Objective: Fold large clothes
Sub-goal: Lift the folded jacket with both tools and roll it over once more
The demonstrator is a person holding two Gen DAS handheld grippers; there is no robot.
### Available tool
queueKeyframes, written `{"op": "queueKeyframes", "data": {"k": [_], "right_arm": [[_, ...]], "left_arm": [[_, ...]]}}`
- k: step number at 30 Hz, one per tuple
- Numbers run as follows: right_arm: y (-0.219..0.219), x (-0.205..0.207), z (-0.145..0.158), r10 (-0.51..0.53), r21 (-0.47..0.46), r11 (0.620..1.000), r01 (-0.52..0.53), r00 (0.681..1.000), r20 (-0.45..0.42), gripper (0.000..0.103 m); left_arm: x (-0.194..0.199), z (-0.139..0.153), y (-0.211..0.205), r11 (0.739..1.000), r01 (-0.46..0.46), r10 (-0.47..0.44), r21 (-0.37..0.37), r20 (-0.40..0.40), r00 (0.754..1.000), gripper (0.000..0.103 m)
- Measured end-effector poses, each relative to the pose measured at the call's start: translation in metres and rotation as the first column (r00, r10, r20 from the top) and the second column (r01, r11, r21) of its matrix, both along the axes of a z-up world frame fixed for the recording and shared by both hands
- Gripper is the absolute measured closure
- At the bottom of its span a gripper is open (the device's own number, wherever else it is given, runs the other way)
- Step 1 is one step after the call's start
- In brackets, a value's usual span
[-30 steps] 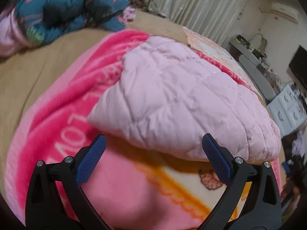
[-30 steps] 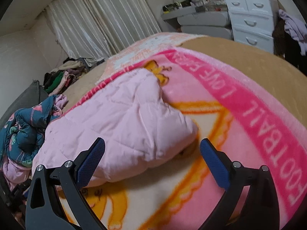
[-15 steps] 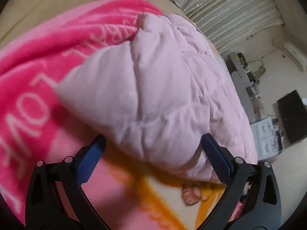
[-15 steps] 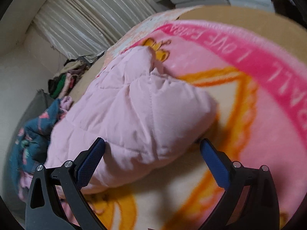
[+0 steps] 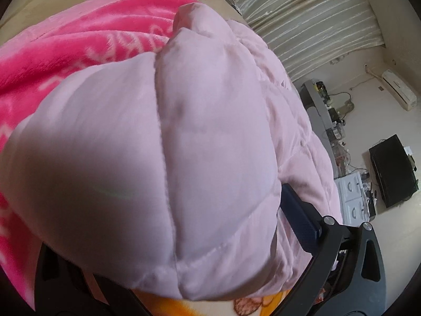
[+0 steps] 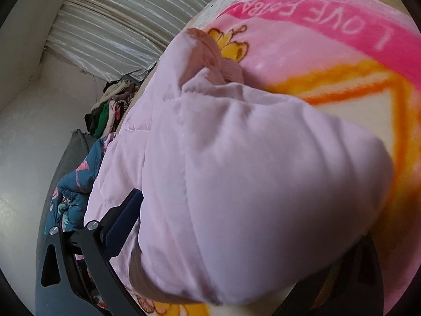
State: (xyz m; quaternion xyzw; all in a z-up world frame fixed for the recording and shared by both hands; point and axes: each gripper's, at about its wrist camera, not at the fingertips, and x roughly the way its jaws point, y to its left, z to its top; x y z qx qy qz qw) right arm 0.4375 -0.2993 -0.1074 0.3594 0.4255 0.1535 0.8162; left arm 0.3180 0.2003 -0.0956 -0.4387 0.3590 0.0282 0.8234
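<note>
You have both grippers, left (image 5: 168, 237) and right (image 6: 252, 226), spread around the pink jacket (image 5: 210, 144) on the bed's blanket (image 6: 302, 60), right fingers closing; next, pinch and fold.

- Left tongs (image 5: 168, 237): black plastic arms, one broad and curved, with an elongated cut-out window along the outer side.
- One finger (image 5: 297, 221) carries a flat, dark navy-blue pad with a fine texture, rectangular and long.
- Two round silver screw heads sit on the black arm just behind that pad.
- Right tongs (image 6: 236, 226): the same build, black curved arms with an elongated cut-out.
- Its visible finger (image 6: 121, 226) bears the same navy-blue rectangular pad.
- Two silver screws show on the arm behind the pad.
- No cables, markings or sleeves show in either view.
</note>
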Motion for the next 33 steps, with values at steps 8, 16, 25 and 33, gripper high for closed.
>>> {"op": "queueKeyframes", "data": {"k": [8,16,25,33], "right_arm": [[0.019,-0.015,0.038,0.075,-0.123,0.991,-0.055,0.983,0.166,0.064],[0.038,-0.041,0.084,0.166,-0.322,0.945,-0.059,0.935,0.314,0.071],[0.043,-0.092,0.121,0.233,-0.416,0.908,-0.045,0.881,0.413,0.073],[0.040,-0.148,0.137,0.267,-0.460,0.888,-0.025,0.841,0.470,0.073]], "left_arm": [[-0.004,0.034,-0.017,0.988,0.008,-0.017,0.156,0.054,0.998,0.060],[-0.009,0.076,-0.031,0.965,0.018,-0.048,0.261,0.110,0.993,0.069],[-0.040,0.113,-0.054,0.942,0.031,-0.099,0.334,0.190,0.977,0.071],[-0.091,0.111,-0.066,0.926,0.066,-0.138,0.372,0.171,0.976,0.070]]}}
